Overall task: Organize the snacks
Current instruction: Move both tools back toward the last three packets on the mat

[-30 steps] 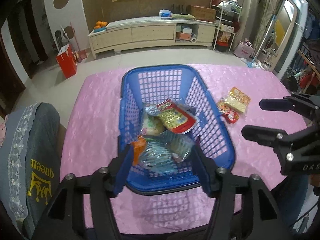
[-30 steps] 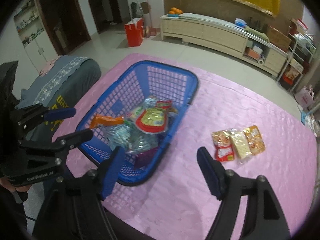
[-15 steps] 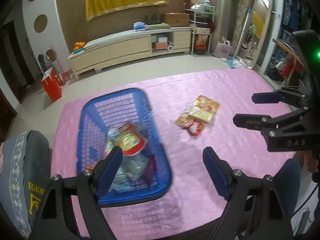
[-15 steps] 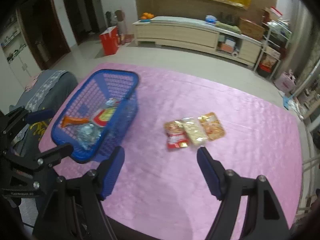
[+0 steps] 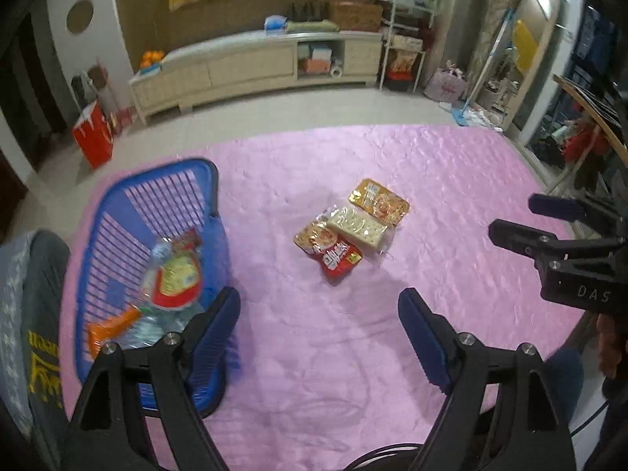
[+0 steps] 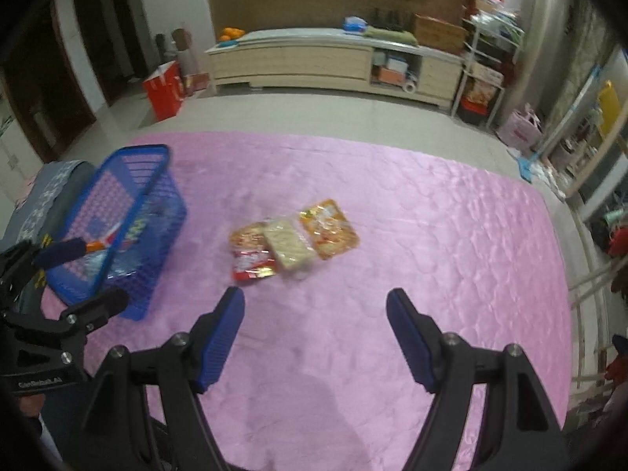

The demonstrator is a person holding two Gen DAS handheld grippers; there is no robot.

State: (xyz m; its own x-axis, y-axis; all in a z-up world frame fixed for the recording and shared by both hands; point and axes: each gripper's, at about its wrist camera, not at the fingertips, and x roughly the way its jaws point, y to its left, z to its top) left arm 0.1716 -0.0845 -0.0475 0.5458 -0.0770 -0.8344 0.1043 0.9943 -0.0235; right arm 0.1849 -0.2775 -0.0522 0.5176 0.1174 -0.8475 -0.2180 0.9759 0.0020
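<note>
Three snack packets lie together mid-table: a red one (image 5: pixel 337 255) (image 6: pixel 251 255), a clear pack of crackers (image 5: pixel 359 227) (image 6: pixel 288 245) and an orange one (image 5: pixel 378 200) (image 6: pixel 327 227). The blue basket (image 5: pixel 212 192) (image 6: pixel 137 153) stands at the left and holds several packets, among them a red-and-yellow bag (image 5: pixel 176 278). My left gripper (image 5: pixel 320 302) (image 6: pixel 96 274) hangs open and empty, on the near side of the red packet and beside the basket. My right gripper (image 6: pixel 316 296) (image 5: pixel 518 218) is open and empty, a little nearer to me than the three packets.
A pink quilted cloth (image 5: pixel 451 180) covers the table. A grey cushioned chair (image 5: pixel 27 314) stands against the table's left side by the basket. Beyond the far edge are bare floor, a red bag (image 5: pixel 94 137) and a long low cabinet (image 5: pixel 255 62).
Both grippers have swung right, from above the basket to the near side of the three loose packets. The left jaws have widened. The basket now sits at the left of both views.
</note>
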